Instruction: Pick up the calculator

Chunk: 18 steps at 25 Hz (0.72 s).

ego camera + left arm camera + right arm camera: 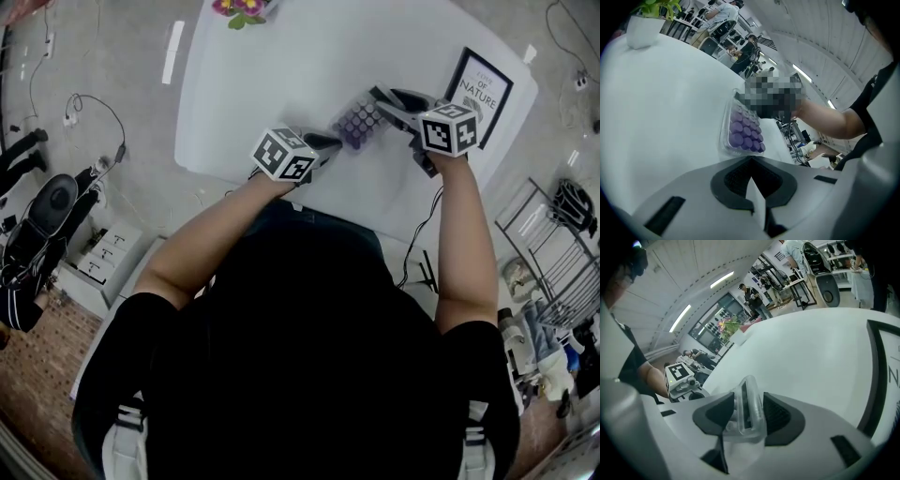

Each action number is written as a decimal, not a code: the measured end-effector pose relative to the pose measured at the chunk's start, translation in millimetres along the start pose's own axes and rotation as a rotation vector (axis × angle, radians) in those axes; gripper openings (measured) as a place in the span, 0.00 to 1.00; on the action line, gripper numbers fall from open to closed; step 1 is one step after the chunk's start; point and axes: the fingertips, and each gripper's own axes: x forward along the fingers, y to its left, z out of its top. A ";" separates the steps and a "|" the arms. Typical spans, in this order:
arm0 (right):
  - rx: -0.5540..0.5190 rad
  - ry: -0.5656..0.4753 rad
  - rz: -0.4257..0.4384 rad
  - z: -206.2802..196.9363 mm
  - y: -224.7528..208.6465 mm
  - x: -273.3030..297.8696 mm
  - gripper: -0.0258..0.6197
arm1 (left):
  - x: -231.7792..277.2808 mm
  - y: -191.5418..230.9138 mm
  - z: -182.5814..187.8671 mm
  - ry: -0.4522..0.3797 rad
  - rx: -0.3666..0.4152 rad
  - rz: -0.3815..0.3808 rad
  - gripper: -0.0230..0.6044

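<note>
Left gripper: my left gripper point(751, 160) has its jaws pressed together with nothing between them. It hangs low over the table, at about 7 o'clock from the calculator and just short of its near end.
Calculator: the calculator point(359, 122) has purple keys under a clear case. It lies on the white table point(281, 75) between my two grippers, roughly at 12 o'clock from me. I cannot tell whether any part of it is off the surface.
Right gripper: my right gripper point(747, 405) pinches the calculator's clear far edge. A pad sits against each side of the rim, at the calculator's 2 o'clock end.
Framed print: a black-framed print point(480, 86) reading "OF NATURE" lies on the table near the right gripper, at 2 o'clock from the calculator.
Flower pot: a flower pot point(242, 9) with pink and yellow blooms sits at the table's far edge, at 11 o'clock and well apart from everything else.
</note>
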 end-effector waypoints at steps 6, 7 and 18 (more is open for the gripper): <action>0.079 0.089 0.130 -5.3 15.0 6.9 0.36 | 1.5 0.1 -0.7 0.016 0.004 -0.002 0.06; 0.092 0.086 0.130 -4.8 14.7 7.4 0.35 | 1.3 0.2 -0.6 0.015 0.004 -0.005 0.06; 0.246 -0.033 0.155 0.7 13.2 -2.6 0.22 | 0.6 -1.0 -2.6 0.026 0.010 -0.050 0.06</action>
